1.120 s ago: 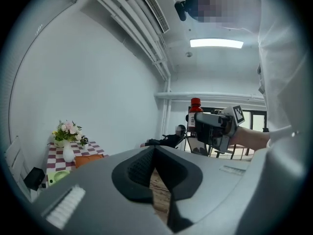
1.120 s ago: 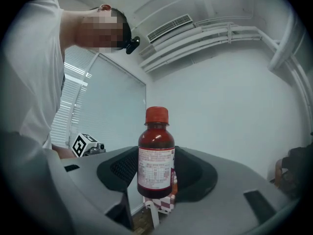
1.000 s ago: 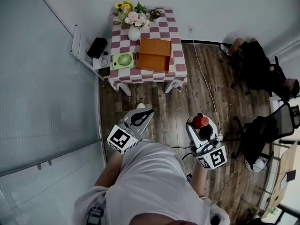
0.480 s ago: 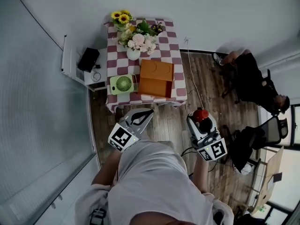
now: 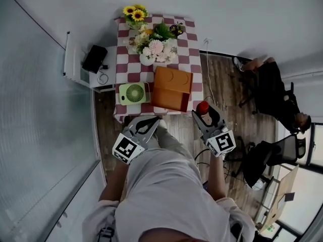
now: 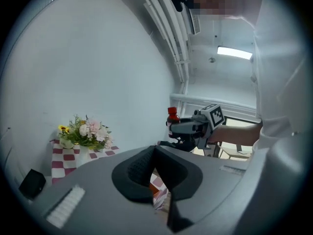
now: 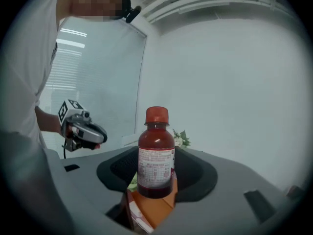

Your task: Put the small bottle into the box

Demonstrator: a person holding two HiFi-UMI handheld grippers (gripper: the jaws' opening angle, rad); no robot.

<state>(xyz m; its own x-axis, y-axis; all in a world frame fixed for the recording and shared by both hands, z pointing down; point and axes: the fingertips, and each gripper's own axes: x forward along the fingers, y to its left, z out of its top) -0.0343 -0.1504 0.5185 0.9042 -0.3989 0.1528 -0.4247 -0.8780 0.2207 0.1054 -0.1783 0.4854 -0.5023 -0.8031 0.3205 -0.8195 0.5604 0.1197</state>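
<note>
Checked-cloth counter by white wall, wood-plank floor; flat orange box at near-R corner; R gripper clenched on glossy red-capped small bottle beside that corner; L gripper closed, empty.

We see the small bottle filled with dark red liquid, with a red cap and a white printed label. The box is orange, on a tabletop checked maroon and white. Beside the box, the fan is pale green. Beyond the box are yellow sunflowers and pink and white blooms. The left gripper and right gripper are grey, with black-and-white marker squares. The floor is dark brown wood.
</note>
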